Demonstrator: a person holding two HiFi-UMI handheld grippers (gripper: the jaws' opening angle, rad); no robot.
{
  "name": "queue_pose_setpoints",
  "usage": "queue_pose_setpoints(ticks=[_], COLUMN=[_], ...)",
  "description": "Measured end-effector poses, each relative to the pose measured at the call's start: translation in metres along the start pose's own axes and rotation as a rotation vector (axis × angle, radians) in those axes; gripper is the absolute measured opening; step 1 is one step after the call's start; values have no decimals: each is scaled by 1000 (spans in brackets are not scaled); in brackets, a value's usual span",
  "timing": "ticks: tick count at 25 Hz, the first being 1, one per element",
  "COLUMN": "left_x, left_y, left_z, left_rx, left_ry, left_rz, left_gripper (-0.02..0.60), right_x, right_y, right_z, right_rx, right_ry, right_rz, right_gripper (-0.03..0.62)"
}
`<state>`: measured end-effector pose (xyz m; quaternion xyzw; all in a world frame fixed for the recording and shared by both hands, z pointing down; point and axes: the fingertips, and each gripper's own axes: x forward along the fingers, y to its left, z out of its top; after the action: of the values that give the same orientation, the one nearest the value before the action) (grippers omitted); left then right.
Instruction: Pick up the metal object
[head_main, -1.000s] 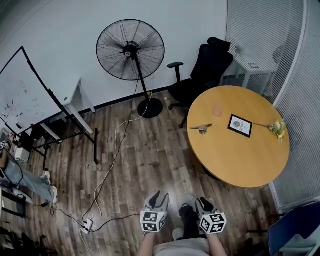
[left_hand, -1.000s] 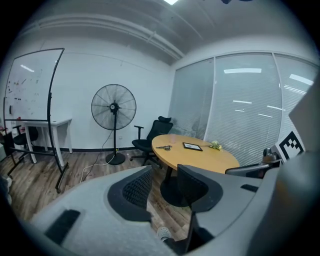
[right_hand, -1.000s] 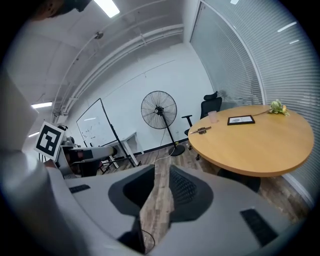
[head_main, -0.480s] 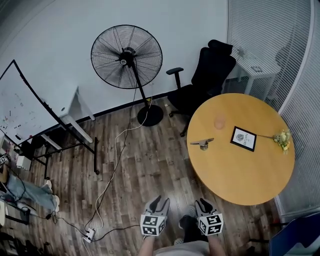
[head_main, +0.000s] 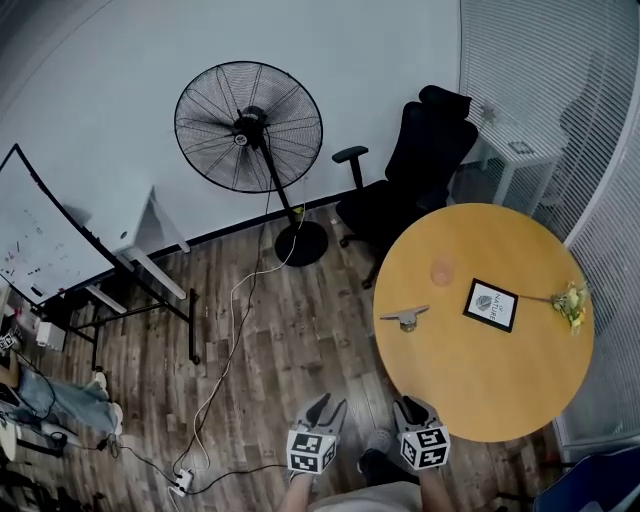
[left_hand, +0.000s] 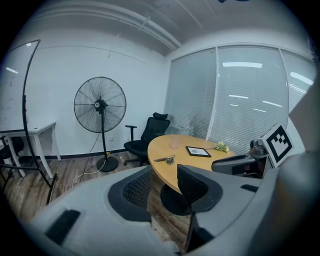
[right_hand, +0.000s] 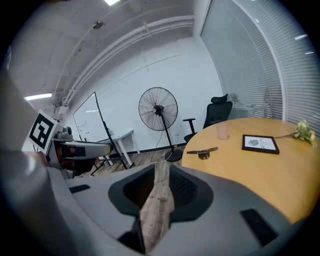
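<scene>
The metal object (head_main: 404, 317), a thin bar on a small base, lies on the left part of the round wooden table (head_main: 480, 390). It also shows in the left gripper view as the metal object (left_hand: 165, 159) and in the right gripper view as the metal object (right_hand: 202, 151). Both grippers hang low by the person's body, well short of the table's near edge. The left gripper (head_main: 322, 405) is open over the wood floor with nothing between its jaws. A narrow gap shows in the right gripper (head_main: 413, 407), which also holds nothing.
A framed card (head_main: 490, 304), a pale pink cup (head_main: 441, 270) and a flower sprig (head_main: 572, 303) share the table. Behind it stands a black office chair (head_main: 410, 180). A standing fan (head_main: 248, 128), floor cables, a power strip (head_main: 181, 483) and a whiteboard (head_main: 40, 240) are at the left.
The whole room has slid down and slightly right in the head view, so the table lies nearer the grippers. Both grippers stay low and hold nothing.
</scene>
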<state>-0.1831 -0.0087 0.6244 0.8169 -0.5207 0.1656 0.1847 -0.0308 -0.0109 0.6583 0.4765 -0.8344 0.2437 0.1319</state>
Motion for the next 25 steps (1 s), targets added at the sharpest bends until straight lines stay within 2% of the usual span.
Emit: queue_pose_setpoints(ticks=[9, 16, 21, 25], left_x=[62, 92, 114, 127], left_y=[11, 27, 34, 28], left_z=[37, 61, 70, 71], left_rx=[-2, 12, 19, 39], left_ry=[-16, -10, -5, 8], left_rz=[7, 23, 48, 38], left_gripper=[147, 147, 147, 146], right_x=[45, 78, 101, 108], right_y=[-44, -70, -82, -89], right_z=[39, 68, 75, 74], right_rx=[-11, 11, 15, 21], right_ry=[9, 5, 6, 10], right_rz=[32, 40, 70, 83], right_gripper=[89, 89, 89, 89])
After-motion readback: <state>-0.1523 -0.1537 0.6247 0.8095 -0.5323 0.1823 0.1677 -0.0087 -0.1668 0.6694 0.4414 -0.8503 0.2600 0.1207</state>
